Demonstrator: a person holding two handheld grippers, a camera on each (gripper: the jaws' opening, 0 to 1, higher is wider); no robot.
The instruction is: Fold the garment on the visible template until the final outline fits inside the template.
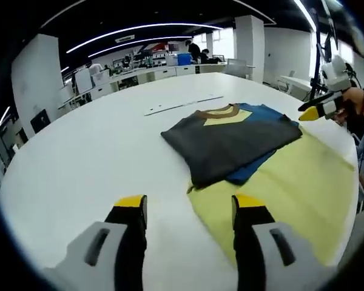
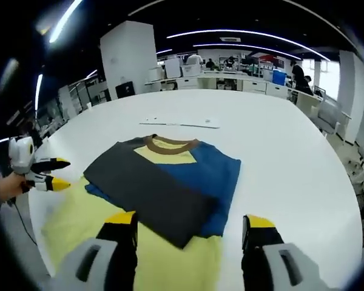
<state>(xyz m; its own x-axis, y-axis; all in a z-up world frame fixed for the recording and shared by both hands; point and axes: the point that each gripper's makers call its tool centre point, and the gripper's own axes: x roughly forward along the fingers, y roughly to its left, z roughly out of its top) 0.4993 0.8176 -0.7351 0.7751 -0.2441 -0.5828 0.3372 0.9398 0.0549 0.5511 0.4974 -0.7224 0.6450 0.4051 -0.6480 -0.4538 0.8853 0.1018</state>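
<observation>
A T-shirt lies flat on the white table (image 1: pixel 79 163). It has a brown collar (image 1: pixel 221 111), a blue body (image 1: pixel 270 115) and a yellow lower part (image 1: pixel 285 182). A dark grey part (image 1: pixel 230 142) is folded across its middle. My left gripper (image 1: pixel 190 206) is open and holds nothing, near the yellow hem's corner. My right gripper (image 2: pixel 191 221) is open too, above the yellow part (image 2: pixel 170 260) and the grey fold (image 2: pixel 151 194). From the right gripper view, the left gripper (image 2: pixel 56 173) sits at the shirt's left edge. In the left gripper view, the right gripper (image 1: pixel 318 111) hovers at the shirt's right side.
Thin white strips (image 1: pixel 182 106) lie flat on the table beyond the collar (image 2: pixel 170 143). A hand (image 1: pixel 355 106) holds the right gripper. Desks with equipment (image 1: pixel 158 70), a white pillar (image 2: pixel 128 60) and people stand far behind. The round table's edge (image 2: pixel 346 242) curves close on the right.
</observation>
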